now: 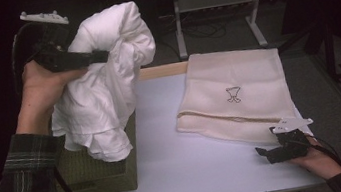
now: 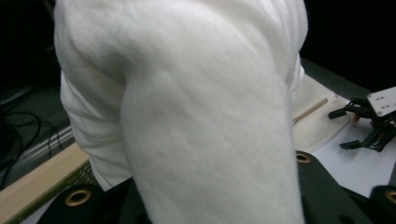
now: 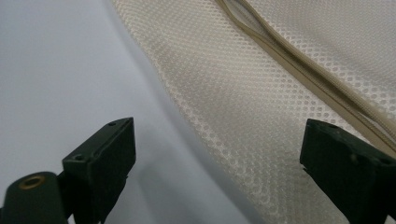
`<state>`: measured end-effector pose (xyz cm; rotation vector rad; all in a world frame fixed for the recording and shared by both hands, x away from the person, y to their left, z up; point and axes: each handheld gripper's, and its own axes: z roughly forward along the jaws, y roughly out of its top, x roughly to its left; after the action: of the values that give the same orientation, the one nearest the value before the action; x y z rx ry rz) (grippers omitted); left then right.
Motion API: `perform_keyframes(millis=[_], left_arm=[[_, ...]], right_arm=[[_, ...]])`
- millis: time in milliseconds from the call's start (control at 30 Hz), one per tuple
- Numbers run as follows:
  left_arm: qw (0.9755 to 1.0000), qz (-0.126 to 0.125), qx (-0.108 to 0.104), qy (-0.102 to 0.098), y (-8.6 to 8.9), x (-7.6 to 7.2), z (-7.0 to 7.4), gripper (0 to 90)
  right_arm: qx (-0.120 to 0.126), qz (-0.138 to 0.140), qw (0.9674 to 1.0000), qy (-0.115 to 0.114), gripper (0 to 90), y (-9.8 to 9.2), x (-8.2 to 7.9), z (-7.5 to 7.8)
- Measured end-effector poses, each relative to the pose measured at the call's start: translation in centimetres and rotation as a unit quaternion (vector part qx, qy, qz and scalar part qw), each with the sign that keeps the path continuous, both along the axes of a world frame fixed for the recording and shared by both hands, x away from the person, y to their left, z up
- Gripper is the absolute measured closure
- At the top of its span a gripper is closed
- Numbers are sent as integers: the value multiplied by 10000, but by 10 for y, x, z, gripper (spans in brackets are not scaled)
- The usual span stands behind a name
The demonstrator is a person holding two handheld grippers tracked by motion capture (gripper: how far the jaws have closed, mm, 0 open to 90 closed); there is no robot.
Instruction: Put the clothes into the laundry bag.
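Observation:
A bulky white cloth (image 1: 106,85) hangs in the air at the left, above an olive box (image 1: 98,174). My left gripper (image 1: 97,57) is shut on its upper part, and the cloth (image 2: 196,116) bulges out between the jaws in the left gripper view. A cream mesh bag (image 1: 238,91) with a small dark emblem lies flat at the table's right. My right gripper (image 1: 263,153) rests on the table at the bag's near edge. It (image 3: 215,163) stands open, one jaw over bare table and one over the mesh (image 3: 280,93), holding nothing.
The white table (image 1: 167,162) has a wooden strip (image 1: 162,71) along its far edge. A zip seam (image 3: 303,70) runs across the bag. Behind the table stand a metal frame (image 1: 217,13) and cables on a dark floor. The right gripper (image 2: 369,126) appears far off in the left gripper view.

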<state>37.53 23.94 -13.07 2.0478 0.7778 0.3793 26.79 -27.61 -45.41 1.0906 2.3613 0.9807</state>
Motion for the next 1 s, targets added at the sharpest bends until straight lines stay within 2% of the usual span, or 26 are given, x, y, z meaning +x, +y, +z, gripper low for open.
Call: perform_keyframes(millis=[233, 600, 733, 933, 1000], left_arm=[[9991, -399, -148, -11, -30, -1, 8, 663], [9964, -807, -214, 113, -80, -13, 1, 662], [9950, -936, -287, 202, -97, -20, -10, 661], [9926, -1154, -234, 301, -119, -29, -32, 661], [9915, -1224, -276, 357, -125, -32, -39, 661]], right_arm=[[-1, 11, 10000, -12, 98, -1, 0, 0], [8, 20, 10000, -29, 99, -1, 0, 1], [13, 27, 10000, -40, 98, -1, 0, 1], [10, 34, 10000, -32, 98, -1, 0, 1], [15, 32, 10000, -38, 98, 0, 0, 1]])
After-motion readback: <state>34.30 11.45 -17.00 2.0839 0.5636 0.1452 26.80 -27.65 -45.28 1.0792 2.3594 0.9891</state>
